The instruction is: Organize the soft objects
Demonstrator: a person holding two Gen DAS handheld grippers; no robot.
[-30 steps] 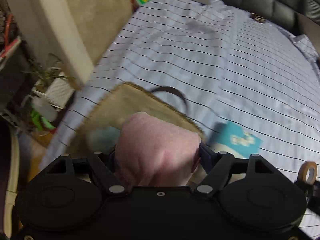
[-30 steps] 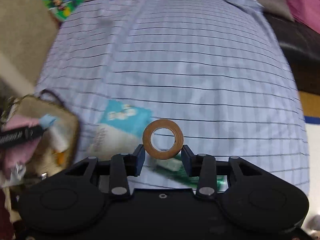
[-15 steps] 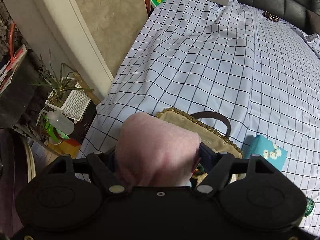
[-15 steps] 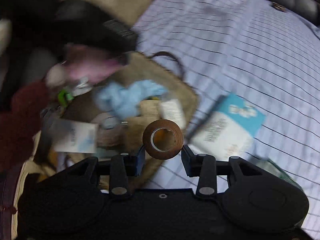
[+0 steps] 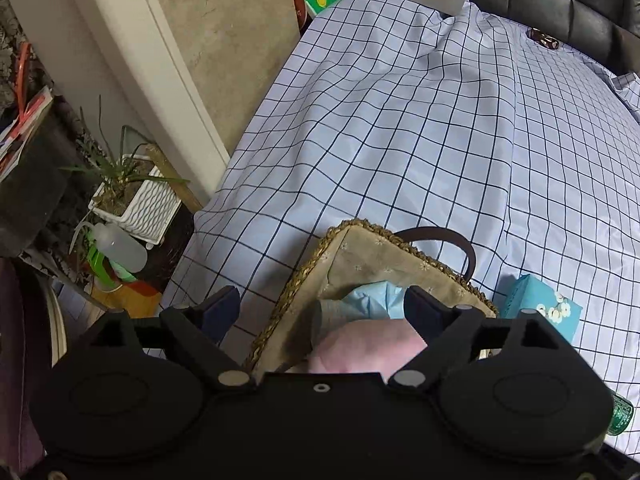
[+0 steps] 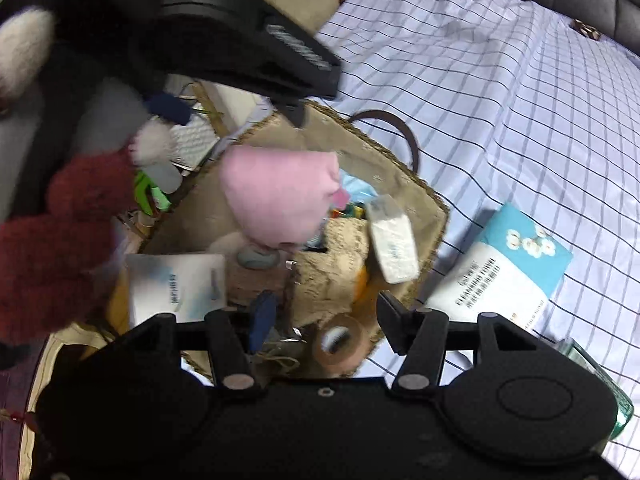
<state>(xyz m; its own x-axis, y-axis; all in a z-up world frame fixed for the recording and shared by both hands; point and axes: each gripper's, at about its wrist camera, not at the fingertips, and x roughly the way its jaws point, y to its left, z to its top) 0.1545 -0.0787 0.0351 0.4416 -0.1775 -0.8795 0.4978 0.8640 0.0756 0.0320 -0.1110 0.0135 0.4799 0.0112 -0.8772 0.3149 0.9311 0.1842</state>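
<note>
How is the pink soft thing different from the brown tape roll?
The pink cloth bundle is big, puffy and pink; the tape roll is small, brown and ring-shaped with a hole. The bundle sits high over the woven basket; the roll lies low at its near edge. Both are loose: each gripper's jaws have just been opening and press on neither.

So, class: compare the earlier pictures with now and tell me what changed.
Both claws have just been opening: the left claw let the pink bundle go over the basket, and the right claw released the tape roll at its near edge. The basket and tissue box stayed put.
</note>
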